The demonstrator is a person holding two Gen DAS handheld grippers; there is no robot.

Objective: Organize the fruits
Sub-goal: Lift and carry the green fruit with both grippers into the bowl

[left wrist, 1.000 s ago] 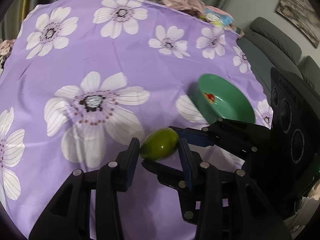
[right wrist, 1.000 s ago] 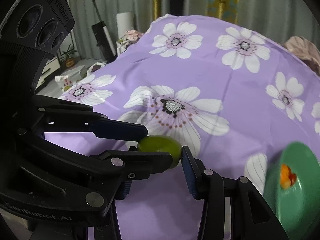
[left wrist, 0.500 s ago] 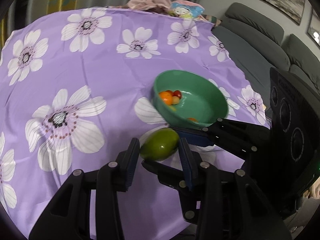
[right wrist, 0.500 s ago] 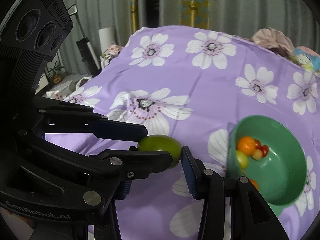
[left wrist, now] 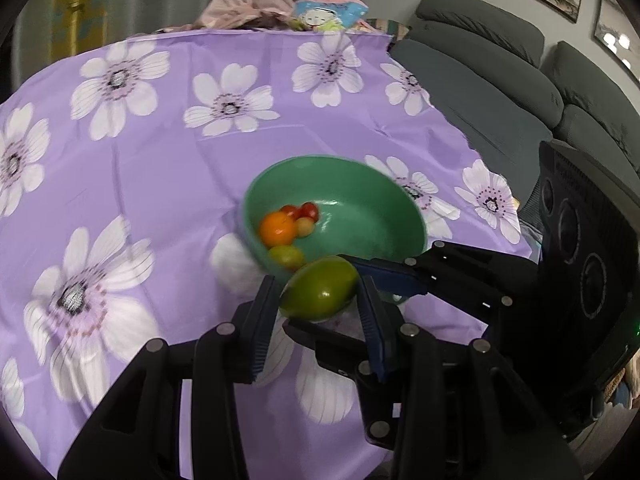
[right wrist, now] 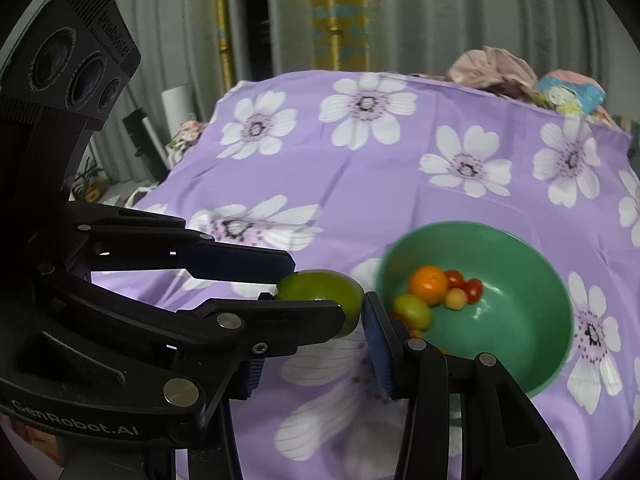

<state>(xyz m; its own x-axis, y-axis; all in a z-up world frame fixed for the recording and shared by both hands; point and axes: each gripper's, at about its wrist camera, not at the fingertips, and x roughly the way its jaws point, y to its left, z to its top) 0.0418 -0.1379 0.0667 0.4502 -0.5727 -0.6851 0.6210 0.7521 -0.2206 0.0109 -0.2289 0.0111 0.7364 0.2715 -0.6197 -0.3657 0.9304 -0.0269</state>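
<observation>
A green mango (left wrist: 320, 294) hangs above the purple flowered cloth (left wrist: 160, 152), just short of the near rim of a green bowl (left wrist: 360, 184). My left gripper (left wrist: 318, 312) is shut on the mango from both sides. My right gripper (right wrist: 316, 320) comes in crosswise and is shut on the same mango (right wrist: 320, 286); its left finger is mostly hidden behind the left gripper's fingers (right wrist: 240, 258). The bowl (right wrist: 532, 320) holds an orange (right wrist: 429, 282), red cherry tomatoes (right wrist: 464, 284) and a small green fruit (right wrist: 412, 310).
A grey sofa (left wrist: 500, 92) stands past the cloth's right edge. Crumpled fabric and a cartoon-printed bag (left wrist: 324, 14) lie at the far edge. Curtains (right wrist: 320, 20) hang behind. A wide stretch of cloth lies left of the bowl.
Both grippers carried the mango together across the cloth up to the bowl. The bowl went from the view's edge to just beyond the mango. The grip stayed the same.
</observation>
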